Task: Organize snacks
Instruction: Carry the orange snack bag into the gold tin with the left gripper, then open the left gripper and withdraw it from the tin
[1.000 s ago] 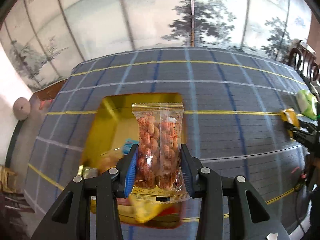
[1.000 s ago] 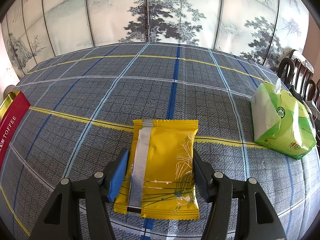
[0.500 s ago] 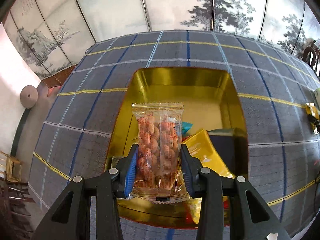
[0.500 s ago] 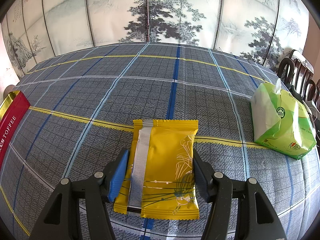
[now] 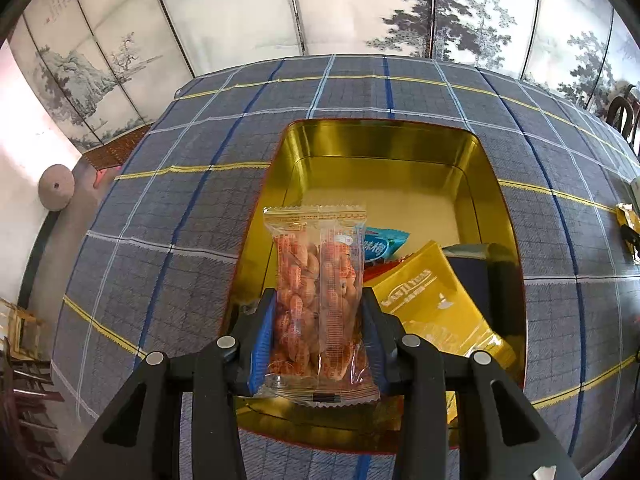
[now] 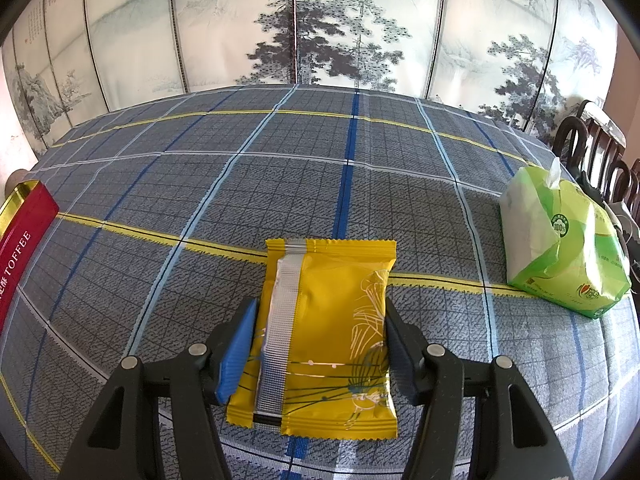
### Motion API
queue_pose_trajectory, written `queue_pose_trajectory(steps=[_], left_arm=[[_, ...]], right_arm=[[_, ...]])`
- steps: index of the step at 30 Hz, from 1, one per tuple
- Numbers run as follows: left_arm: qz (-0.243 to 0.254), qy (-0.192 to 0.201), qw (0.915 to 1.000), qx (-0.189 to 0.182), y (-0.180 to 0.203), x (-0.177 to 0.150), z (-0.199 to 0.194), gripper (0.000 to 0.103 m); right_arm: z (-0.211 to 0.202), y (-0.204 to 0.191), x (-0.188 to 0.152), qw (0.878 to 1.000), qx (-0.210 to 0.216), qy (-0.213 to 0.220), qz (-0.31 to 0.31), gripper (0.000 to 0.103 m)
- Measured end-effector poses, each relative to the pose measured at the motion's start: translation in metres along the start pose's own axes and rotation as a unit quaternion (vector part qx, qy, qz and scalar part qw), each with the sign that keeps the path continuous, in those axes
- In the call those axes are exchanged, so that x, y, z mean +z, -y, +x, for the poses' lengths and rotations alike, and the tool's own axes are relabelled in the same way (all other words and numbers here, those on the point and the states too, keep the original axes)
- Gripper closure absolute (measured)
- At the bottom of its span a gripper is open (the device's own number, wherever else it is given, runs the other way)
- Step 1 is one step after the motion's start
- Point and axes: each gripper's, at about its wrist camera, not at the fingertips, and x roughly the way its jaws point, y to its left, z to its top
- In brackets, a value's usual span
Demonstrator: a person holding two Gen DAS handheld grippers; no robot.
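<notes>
My left gripper is shut on a clear packet of orange peanuts and holds it above the near part of an open gold tin. The tin holds a gold packet, a blue packet and a dark packet. My right gripper is shut on a yellow snack packet, seam side up, just above the checked tablecloth. The tin's red side, marked TOFFEE, shows at the far left of the right wrist view.
A green tissue pack lies on the cloth to the right. Dark wooden chairs stand past the table's right edge. A painted folding screen stands behind the table. The yellow packet also shows at the right edge of the left wrist view.
My left gripper has carried the peanut packet over the tin and in toward it; the tin now fills the middle of its view. The right gripper has not moved.
</notes>
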Motion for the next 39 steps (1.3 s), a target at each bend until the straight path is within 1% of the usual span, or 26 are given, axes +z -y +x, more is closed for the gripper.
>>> queue_pose_trajectory(steps=[5, 12, 14, 17, 19, 21, 24, 25, 27, 31, 34, 39], left_arm=[[-0.005, 0.002, 1.0000, -0.003, -0.006, -0.003, -0.002, 0.067], [-0.004, 0.007, 1.0000, -0.001, -0.008, -0.005, -0.001, 0.063], [-0.002, 0.007, 1.0000, 0.003, -0.008, -0.005, -0.001, 0.059], [-0.006, 0.008, 0.9999, 0.005, -0.008, -0.004, -0.001, 0.049], [-0.007, 0.009, 0.9999, 0.003, -0.008, -0.004, -0.001, 0.046], [-0.005, 0.011, 0.9999, 0.006, -0.007, -0.004, -0.002, 0.041], [-0.002, 0.015, 0.9998, 0.012, -0.006, -0.004, -0.003, 0.039], [-0.002, 0.016, 0.9998, 0.010, -0.006, -0.005, -0.003, 0.038], [-0.005, 0.019, 0.9998, 0.008, -0.006, -0.005, -0.005, 0.032], [-0.003, 0.025, 0.9997, 0.006, -0.005, -0.007, -0.011, 0.032], [-0.003, 0.026, 0.9996, 0.006, -0.004, -0.008, -0.014, 0.031], [-0.011, 0.032, 0.9994, 0.004, -0.008, -0.013, -0.022, 0.030]], right_arm=[[-0.002, -0.001, -0.001, 1.000, -0.004, -0.001, 0.002, 0.043], [-0.006, -0.009, -0.002, 1.000, -0.021, -0.007, 0.005, 0.043], [-0.007, -0.013, -0.003, 1.000, -0.028, -0.007, 0.002, 0.043], [-0.010, -0.018, -0.005, 0.999, -0.035, -0.008, 0.003, 0.043], [-0.010, -0.021, -0.004, 0.999, -0.037, -0.010, 0.008, 0.043], [-0.011, -0.024, -0.004, 0.999, -0.039, -0.012, 0.010, 0.043], [-0.014, -0.031, -0.004, 0.999, -0.041, -0.012, 0.013, 0.043], [-0.015, -0.034, -0.004, 0.999, -0.039, -0.013, 0.016, 0.043], [-0.018, -0.039, -0.004, 0.999, -0.031, -0.013, 0.025, 0.043], [-0.029, -0.057, 0.001, 0.999, -0.016, -0.008, 0.029, 0.043], [-0.037, -0.076, 0.004, 1.000, -0.009, -0.001, 0.020, 0.043], [-0.052, -0.112, 0.010, 1.000, 0.020, 0.008, 0.000, 0.043]])
